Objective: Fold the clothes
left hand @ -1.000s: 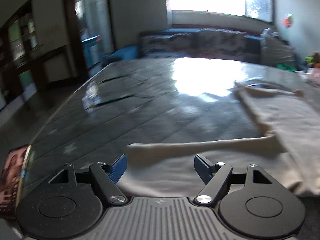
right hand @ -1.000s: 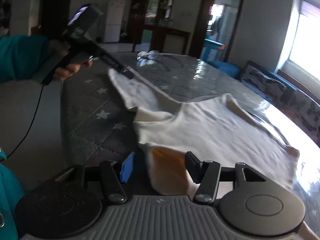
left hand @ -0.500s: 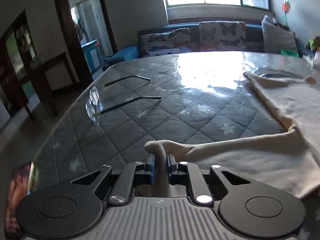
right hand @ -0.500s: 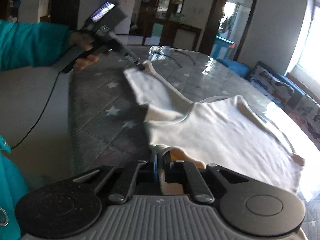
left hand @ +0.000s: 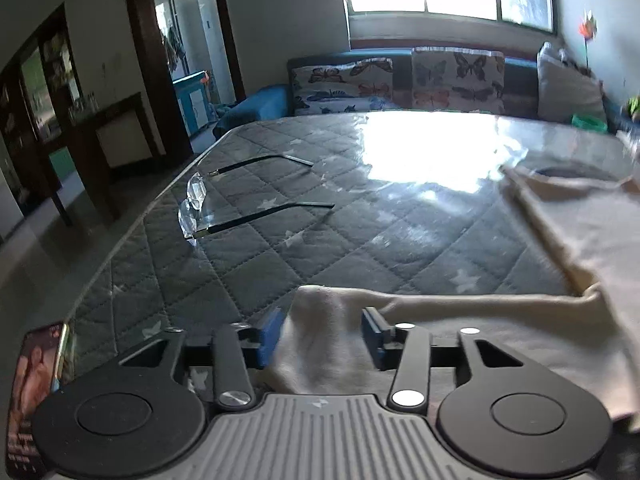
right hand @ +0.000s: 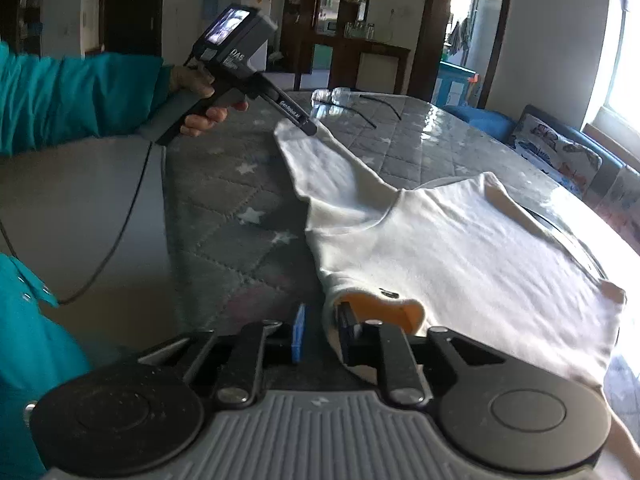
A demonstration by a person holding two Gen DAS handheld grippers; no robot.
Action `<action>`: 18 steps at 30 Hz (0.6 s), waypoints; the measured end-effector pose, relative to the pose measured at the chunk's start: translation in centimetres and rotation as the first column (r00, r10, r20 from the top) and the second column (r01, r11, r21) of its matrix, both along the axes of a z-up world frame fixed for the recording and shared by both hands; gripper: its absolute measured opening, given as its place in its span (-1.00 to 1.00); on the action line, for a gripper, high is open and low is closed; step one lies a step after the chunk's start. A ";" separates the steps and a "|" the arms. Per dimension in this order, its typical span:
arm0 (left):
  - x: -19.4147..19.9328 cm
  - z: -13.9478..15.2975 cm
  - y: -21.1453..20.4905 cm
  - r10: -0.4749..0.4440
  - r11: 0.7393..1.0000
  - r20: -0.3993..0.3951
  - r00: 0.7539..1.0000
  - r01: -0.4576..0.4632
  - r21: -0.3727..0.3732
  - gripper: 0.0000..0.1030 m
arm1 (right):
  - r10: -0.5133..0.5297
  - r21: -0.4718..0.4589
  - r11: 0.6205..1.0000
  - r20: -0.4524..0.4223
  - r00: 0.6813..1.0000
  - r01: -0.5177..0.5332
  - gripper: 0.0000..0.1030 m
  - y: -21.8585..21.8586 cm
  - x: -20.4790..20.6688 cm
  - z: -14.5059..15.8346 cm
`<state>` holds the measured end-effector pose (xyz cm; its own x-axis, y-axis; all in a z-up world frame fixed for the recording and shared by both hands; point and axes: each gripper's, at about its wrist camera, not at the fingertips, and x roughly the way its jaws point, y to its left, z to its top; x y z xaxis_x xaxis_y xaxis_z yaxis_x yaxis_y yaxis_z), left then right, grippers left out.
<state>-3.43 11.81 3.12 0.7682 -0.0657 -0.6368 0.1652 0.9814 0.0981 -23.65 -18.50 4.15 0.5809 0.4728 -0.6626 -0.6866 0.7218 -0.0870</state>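
Note:
A cream long-sleeved shirt (right hand: pixel 460 240) lies spread on the grey quilted mattress (right hand: pixel 224 208). In the left wrist view its sleeve end (left hand: pixel 332 332) lies between the fingers of my left gripper (left hand: pixel 322 334), which is open. In the right wrist view my right gripper (right hand: pixel 322 330) is open, and the shirt's hem corner (right hand: pixel 380 308) rests against its right finger. The left gripper also shows in the right wrist view (right hand: pixel 310 126), at the tip of the stretched-out sleeve.
A pair of clear glasses (left hand: pixel 196 204) lies near the mattress's left edge, also seen in the right wrist view (right hand: pixel 340 98). A sofa with butterfly cushions (left hand: pixel 400 80) stands beyond the far end. A cable (right hand: pixel 120 232) hangs from the left gripper's handle.
Both grippers were open, then shut on the cloth half a second ago, the left on the sleeve end and the right on the hem corner. Both have now opened again and the cloth lies loose.

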 end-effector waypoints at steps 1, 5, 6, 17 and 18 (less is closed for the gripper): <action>-0.4 0.4 -0.1 -0.002 1.000 0.002 1.000 0.002 -0.020 0.30 | -0.014 0.019 1.000 -0.002 1.000 0.014 -0.50 -0.4 -0.1 0.3; -2.5 2.0 -1.9 -0.044 0.996 0.022 0.999 0.046 -0.080 0.75 | -0.165 0.115 0.980 -0.001 0.986 0.163 -0.05 -3.6 -0.1 1.8; -2.9 2.3 -2.6 -0.059 0.994 0.023 0.998 0.061 -0.093 0.85 | -0.213 0.127 0.969 0.001 0.977 0.211 -0.02 -4.5 0.1 2.0; -5.2 1.6 -10.7 -0.166 0.967 -0.127 0.978 0.137 -0.213 1.00 | -0.630 0.121 0.763 -0.080 0.772 0.635 0.69 -10.4 2.5 0.5; -5.2 1.3 -11.2 -0.167 0.966 -0.142 0.976 0.133 -0.220 1.00 | -0.650 0.117 0.746 -0.091 0.755 0.656 0.70 -10.7 2.6 0.1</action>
